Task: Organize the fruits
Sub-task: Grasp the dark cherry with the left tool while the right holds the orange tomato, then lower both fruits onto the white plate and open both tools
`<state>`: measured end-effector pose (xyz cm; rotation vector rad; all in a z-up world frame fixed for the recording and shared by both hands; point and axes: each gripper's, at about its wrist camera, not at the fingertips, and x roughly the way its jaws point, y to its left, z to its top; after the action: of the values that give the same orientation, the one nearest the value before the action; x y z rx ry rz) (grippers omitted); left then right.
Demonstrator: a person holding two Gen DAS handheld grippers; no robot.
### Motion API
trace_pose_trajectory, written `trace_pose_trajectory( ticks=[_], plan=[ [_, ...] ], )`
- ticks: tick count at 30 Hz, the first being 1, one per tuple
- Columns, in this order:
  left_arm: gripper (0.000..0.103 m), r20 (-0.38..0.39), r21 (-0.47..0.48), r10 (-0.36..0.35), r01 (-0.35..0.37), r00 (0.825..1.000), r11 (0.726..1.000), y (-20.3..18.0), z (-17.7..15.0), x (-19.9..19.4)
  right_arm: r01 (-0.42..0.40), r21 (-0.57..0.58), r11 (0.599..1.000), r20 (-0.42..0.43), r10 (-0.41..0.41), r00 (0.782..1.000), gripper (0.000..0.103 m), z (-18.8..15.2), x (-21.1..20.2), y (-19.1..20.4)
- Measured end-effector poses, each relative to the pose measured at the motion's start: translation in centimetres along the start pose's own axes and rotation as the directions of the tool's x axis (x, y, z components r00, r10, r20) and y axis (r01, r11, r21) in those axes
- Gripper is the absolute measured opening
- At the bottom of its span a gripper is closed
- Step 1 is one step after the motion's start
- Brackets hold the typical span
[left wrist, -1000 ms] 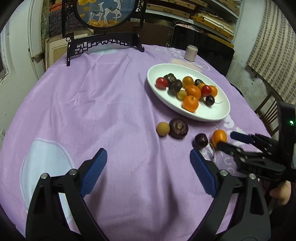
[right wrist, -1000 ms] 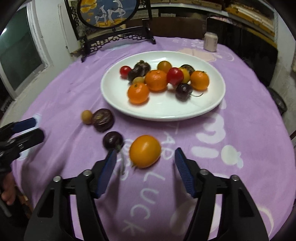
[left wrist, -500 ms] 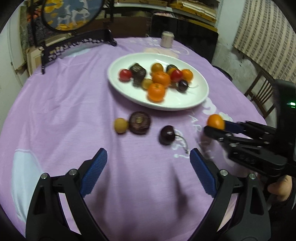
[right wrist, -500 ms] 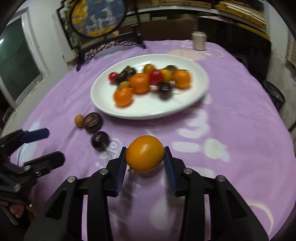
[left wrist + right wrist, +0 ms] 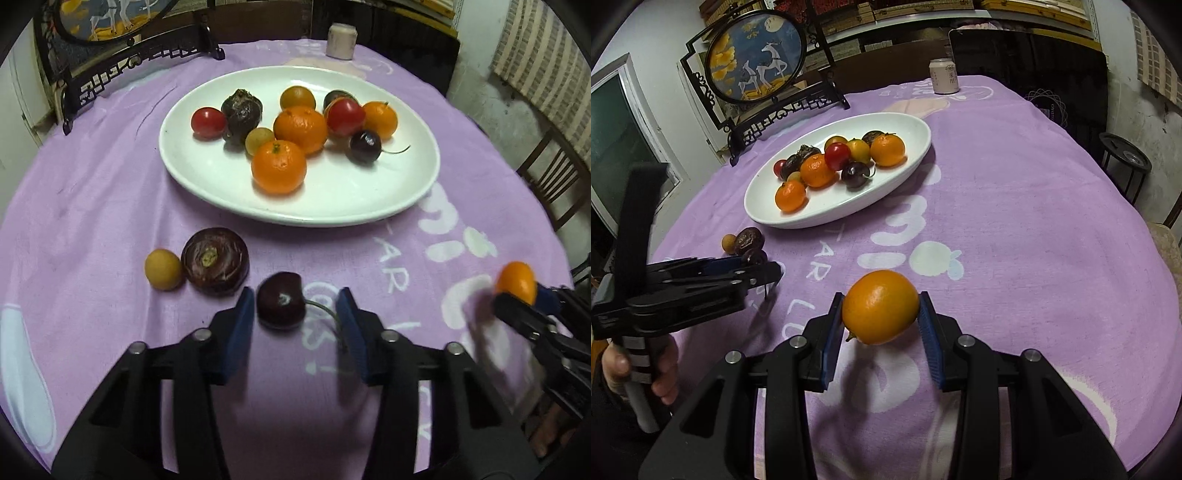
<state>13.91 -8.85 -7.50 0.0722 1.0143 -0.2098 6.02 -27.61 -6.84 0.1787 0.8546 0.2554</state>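
Left wrist view. Your left gripper (image 5: pixel 295 314) has its jaws apart around one dark cherry (image 5: pixel 280 300) on the purple cloth (image 5: pixel 92 184). The near pad (image 5: pixel 243 321) sits just beside the fruit, while a gap shows on the other side. The cherry's stem (image 5: pixel 325 312) trails away from the white plate (image 5: pixel 192 177), curving toward the far pad.

Count on the cloth, on the near side of the plate: one cherry, one dark round fruit (image 5: pixel 216 260) with its stem scar facing up, and one small yellow fruit (image 5: pixel 163 268) touching it.

Count on the plate: three orange mandarins, two red tomatoes, two small yellow fruits, one cherry with its stem pointing to the plate's rim, one dark wrinkled fruit and one dark fruit half hidden behind a tomato.

Your right gripper (image 5: pixel 524 295) appears blurred, off to the plate's near right, carrying one orange kumquat (image 5: pixel 516 282).

Right wrist view. Your right gripper (image 5: pixel 882 325) is clamped on the kumquat (image 5: pixel 881 306), held clear above the cloth (image 5: pixel 1015 221), well short of the plate (image 5: pixel 912 129). Its long axis runs across from pad to pad; the stem end points down and toward the left pad.

One can (image 5: pixel 944 76) stands beyond the plate. One framed deer screen (image 5: pixel 757 70) stands beside the plate's far end.
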Motion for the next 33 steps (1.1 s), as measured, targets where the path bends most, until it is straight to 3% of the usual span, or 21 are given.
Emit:
trace_pose_trajectory(
  ticks=[6,18,23,28,33],
  plan=[
    [0.035,0.007,-0.021,-0.028,0.028,1.0,0.999,0.5,-0.2,-0.4,-0.009,-0.004,1.0,-0.003,0.009,1.0,0.04,0.0,0.1,0.3],
    [0.034,0.094,-0.02,-0.097,0.099,0.991,0.995,2.5,-1.6,-5.1,-0.003,-0.043,0.999,-0.02,0.003,1.0,0.04,0.5,0.7,3.2],
    [0.034,0.122,-0.029,-0.094,0.098,0.988,0.995,3.8,-1.4,-6.2,-0.013,-0.066,0.998,-0.028,0.011,1.0,0.04,1.3,1.1,4.6],
    [0.034,0.15,-0.011,-0.077,0.079,0.986,0.997,4.6,1.2,-6.5,-0.024,-0.113,0.993,-0.005,0.024,1.0,0.04,4.2,1.6,6.0],
    [0.036,0.154,0.015,-0.081,0.08,0.985,0.997,4.8,8.0,-4.9,0.005,-0.143,0.99,0.023,-0.002,1.0,0.04,9.7,3.6,6.1]
  ],
)
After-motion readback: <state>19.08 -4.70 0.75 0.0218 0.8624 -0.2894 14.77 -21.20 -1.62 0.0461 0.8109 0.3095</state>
